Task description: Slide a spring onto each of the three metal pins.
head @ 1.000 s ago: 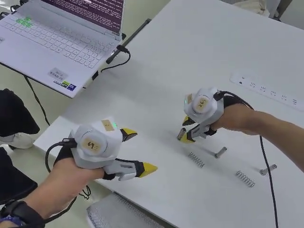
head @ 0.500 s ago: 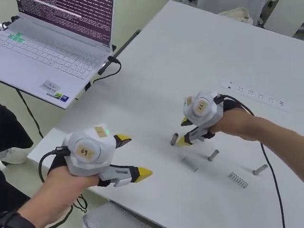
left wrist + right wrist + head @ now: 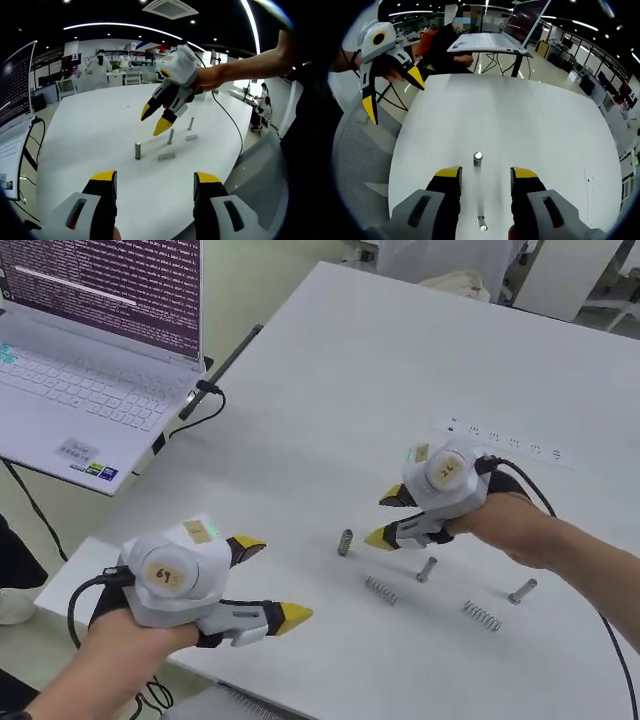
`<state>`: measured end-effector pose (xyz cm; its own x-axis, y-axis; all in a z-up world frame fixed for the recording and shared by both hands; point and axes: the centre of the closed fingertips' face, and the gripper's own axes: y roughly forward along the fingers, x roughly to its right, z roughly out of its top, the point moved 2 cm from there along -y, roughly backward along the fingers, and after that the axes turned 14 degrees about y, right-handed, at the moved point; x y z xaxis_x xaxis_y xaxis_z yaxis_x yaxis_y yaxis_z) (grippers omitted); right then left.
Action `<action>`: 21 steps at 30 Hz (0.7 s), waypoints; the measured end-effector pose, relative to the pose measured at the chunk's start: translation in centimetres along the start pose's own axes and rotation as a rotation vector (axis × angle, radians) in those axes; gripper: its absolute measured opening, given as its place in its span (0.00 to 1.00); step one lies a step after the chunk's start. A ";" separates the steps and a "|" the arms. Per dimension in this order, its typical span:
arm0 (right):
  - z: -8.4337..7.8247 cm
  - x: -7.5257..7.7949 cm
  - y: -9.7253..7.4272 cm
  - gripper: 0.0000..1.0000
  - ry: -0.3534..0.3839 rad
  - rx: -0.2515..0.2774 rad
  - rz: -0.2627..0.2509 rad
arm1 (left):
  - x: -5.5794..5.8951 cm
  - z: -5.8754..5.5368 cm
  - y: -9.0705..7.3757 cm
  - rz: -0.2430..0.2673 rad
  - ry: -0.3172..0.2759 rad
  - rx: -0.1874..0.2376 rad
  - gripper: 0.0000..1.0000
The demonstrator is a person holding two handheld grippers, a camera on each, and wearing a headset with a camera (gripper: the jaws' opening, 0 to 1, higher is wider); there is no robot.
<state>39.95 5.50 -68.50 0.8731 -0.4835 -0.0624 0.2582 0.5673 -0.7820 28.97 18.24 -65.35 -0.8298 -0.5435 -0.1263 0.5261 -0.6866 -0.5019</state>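
We count three pins on the counter (image 3: 330, 400): the upright pin (image 3: 345, 544) wears a spring (image 3: 344, 537), and two bare pins (image 3: 427, 569) lie near two loose springs (image 3: 380, 590). Our left claw (image 3: 275, 580) and right claw (image 3: 379, 519) gape wide, empty.

Upright pin (image 3: 345, 542) on table (image 3: 400, 380), laptop (image 3: 90, 390) left

I am reading "69" on the round sticker (image 3: 165, 576) on the back of the left gripper (image 3: 272, 580), behind its jaws. The right gripper (image 3: 378, 519) is carrying a similar label (image 3: 446, 470) behind its jaws, too blurred to read. Off to the left of the left jaws, the laptop screen (image 3: 100, 280) is showing lines of text too small for me to read.
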 end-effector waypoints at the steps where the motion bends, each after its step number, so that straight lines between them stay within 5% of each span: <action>1: -0.1 0.0 -0.3 0.38 0.006 0.009 -0.006 | 0.0 0.0 0.0 -0.001 0.001 0.000 0.57; 14: -0.4 1.2 -4.5 0.41 0.117 0.155 -0.091 | 0.6 0.6 0.9 -0.034 0.031 -0.010 0.57; 21: -1.8 1.5 -7.0 0.43 0.186 0.229 -0.144 | 1.0 1.0 1.4 -0.052 0.040 -0.008 0.57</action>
<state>38.70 -0.39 -64.24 0.7358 -0.6713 -0.0895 0.4785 0.6089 -0.6327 29.05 16.23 -65.37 -0.8629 -0.4874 -0.1334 0.4805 -0.7093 -0.5158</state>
